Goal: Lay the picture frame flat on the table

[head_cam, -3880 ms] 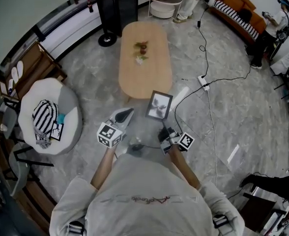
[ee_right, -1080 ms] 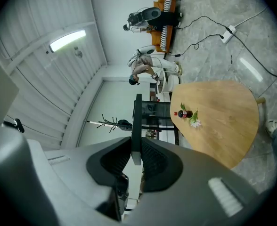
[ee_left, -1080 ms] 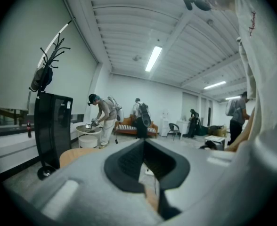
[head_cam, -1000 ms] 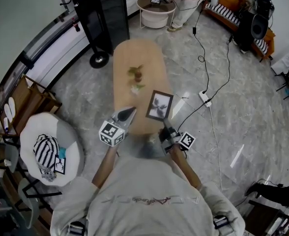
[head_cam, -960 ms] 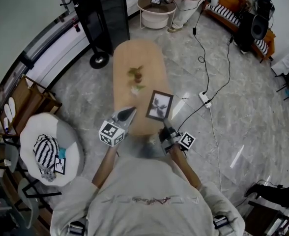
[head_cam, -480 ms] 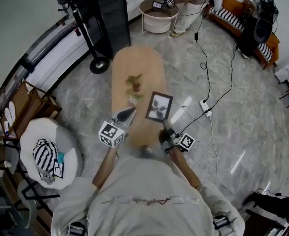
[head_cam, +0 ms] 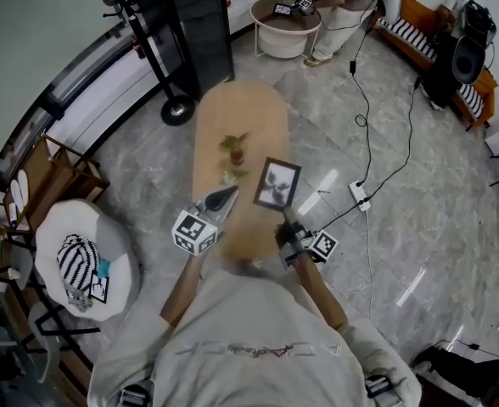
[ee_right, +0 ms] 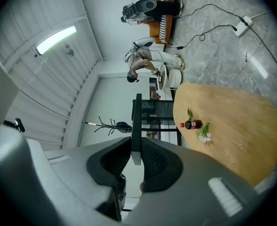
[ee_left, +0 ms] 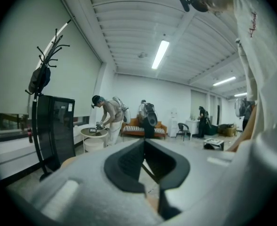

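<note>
The picture frame (head_cam: 277, 185) is black with a pale flower print. It stands upright in the air over the near right part of the oval wooden table (head_cam: 232, 113). My right gripper (head_cam: 284, 220) is shut on its lower edge. In the right gripper view the frame's thin dark edge (ee_right: 136, 117) sits between the pads of that right gripper (ee_right: 136, 150). My left gripper (head_cam: 227, 193) hovers beside the frame's left side, apart from it, its jaws shut to a point. The left gripper view shows the left gripper (ee_left: 144, 146) with nothing between its pads.
A small bottle (head_cam: 236, 152) and a cut flower (head_cam: 232, 175) lie mid-table. Beyond the table stand a black cabinet (head_cam: 203, 24), a coat stand (head_cam: 139, 45) and a round side table (head_cam: 285, 25) with a person. A power strip (head_cam: 360, 196) and cables cross the floor at right. A white armchair (head_cam: 71, 253) stands at left.
The table has come nearer in the head view: the frame and both grippers now hang over its near end instead of the floor before it. The grip on the frame is unchanged.
</note>
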Tool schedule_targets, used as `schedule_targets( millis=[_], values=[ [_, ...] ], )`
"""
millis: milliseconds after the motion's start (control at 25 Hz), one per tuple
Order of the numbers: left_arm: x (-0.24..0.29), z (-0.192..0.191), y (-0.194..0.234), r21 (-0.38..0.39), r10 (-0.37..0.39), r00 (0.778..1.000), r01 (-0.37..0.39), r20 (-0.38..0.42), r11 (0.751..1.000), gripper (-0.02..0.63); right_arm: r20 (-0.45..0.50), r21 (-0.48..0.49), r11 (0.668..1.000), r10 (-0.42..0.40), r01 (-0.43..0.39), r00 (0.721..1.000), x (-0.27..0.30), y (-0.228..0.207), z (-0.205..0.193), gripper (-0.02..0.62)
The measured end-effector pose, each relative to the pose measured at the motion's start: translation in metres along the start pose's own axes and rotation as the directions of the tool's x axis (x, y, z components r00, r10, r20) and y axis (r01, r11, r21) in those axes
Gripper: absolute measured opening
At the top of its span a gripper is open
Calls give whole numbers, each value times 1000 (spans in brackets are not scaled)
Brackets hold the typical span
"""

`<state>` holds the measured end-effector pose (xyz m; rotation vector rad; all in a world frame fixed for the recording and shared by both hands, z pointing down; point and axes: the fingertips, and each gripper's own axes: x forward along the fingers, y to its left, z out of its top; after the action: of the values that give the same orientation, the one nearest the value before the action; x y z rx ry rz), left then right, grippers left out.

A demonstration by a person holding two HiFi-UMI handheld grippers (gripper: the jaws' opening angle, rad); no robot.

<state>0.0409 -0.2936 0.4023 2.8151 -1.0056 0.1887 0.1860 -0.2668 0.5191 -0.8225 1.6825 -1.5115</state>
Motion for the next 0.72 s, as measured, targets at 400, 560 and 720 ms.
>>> schedule_targets(
  millis=[400, 560, 720],
  values=[
    [5, -13, 13, -17, 33, 999, -33, -25, 999, -2, -33, 30, 999, -22, 23, 999, 12, -20, 3, 74],
    [2, -24, 23, -37, 40, 999, -41, -31, 998, -2, -42, 26, 999, -32, 33, 999, 22, -29, -1, 74],
    [1, -41, 32, -63, 32, 998, -35, -50, 997, -2, -48, 24, 999, -47, 48, 998, 32, -37, -5, 74]
  ],
)
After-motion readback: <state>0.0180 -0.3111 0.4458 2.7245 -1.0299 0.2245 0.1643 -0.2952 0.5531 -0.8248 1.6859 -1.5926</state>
